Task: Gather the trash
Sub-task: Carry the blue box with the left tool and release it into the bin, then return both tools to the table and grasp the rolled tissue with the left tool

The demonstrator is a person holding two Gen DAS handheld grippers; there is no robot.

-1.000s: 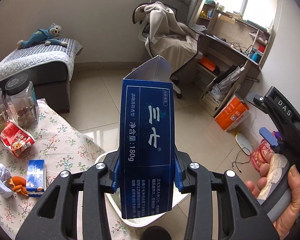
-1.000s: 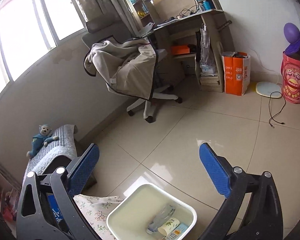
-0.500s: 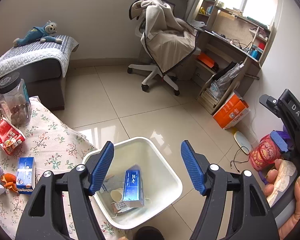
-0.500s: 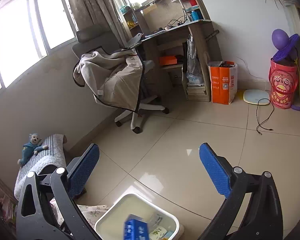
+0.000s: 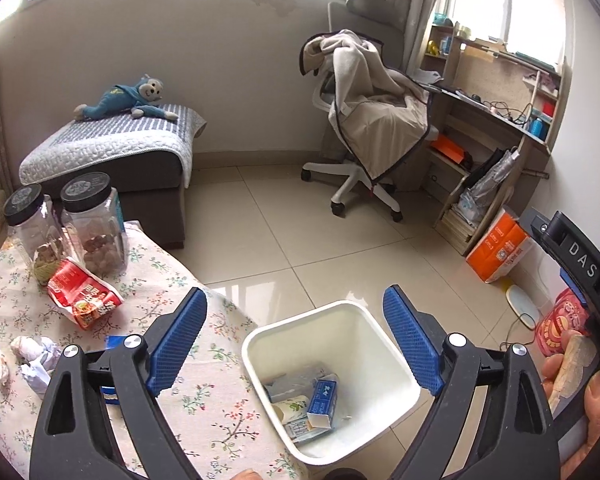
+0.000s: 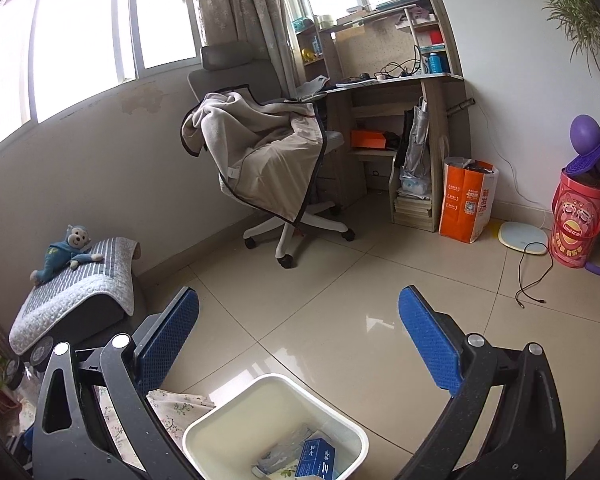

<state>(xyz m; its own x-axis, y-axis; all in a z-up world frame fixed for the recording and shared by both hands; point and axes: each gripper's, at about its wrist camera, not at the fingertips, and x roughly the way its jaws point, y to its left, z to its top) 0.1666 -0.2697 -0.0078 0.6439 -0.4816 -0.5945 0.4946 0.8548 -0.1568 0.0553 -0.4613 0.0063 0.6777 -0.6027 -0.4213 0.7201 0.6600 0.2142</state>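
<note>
Left hand-held gripper [image 5: 296,336] is opening w/ nothing between; right hand-held gripper [image 6: 299,334] is standing spread; blue box [image 5: 323,400] is lying in white bin [image 5: 396,368].

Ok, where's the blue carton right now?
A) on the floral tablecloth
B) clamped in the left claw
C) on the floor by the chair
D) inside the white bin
D: the blue carton lies inside the white bin among other trash, nothing between the left claw's opening jaws.

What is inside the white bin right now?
In the white bin: a blue carton, a cream cup on its side, grey wrapping. Anything beneath them is covered.
</note>
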